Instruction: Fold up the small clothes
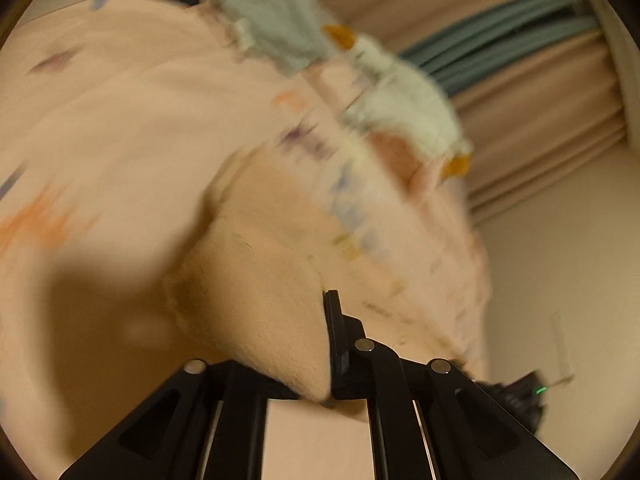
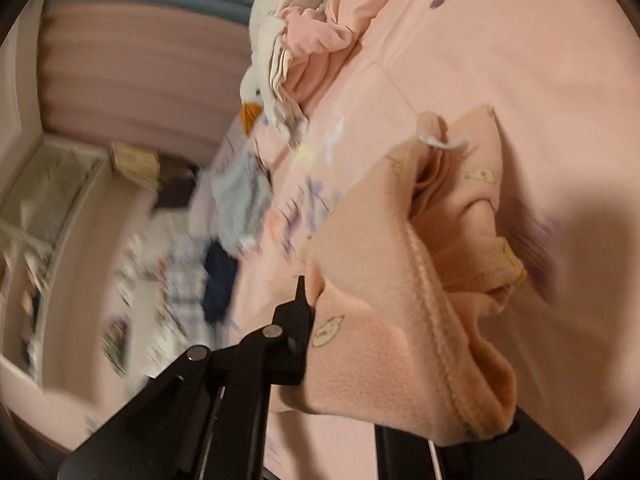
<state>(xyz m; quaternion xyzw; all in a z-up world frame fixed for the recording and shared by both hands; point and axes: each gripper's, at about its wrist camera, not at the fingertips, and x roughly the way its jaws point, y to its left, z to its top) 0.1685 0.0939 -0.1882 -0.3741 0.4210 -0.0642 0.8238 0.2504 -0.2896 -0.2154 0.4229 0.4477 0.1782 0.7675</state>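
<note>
A small peach fleece garment (image 1: 256,288) with little animal faces printed on it hangs lifted over a pink printed bedsheet (image 1: 120,120). My left gripper (image 1: 326,340) is shut on one edge of it. The cloth drapes over the left finger, so only the right finger (image 1: 336,328) shows. In the right wrist view the same garment (image 2: 380,300) bunches over my right gripper (image 2: 320,336), which is shut on a seamed edge. There the left finger (image 2: 300,316) is visible and the right one is hidden under the fabric. Both views are motion-blurred.
A white plush duck (image 1: 404,96) (image 2: 264,40) lies on the bed beside a crumpled pink cloth (image 2: 316,36) and a pale blue cloth (image 1: 276,20) (image 2: 240,200). A navy cloth (image 2: 218,276) lies near the bed's edge. Pleated curtains (image 1: 520,100) and white shelving (image 2: 48,200) stand beyond.
</note>
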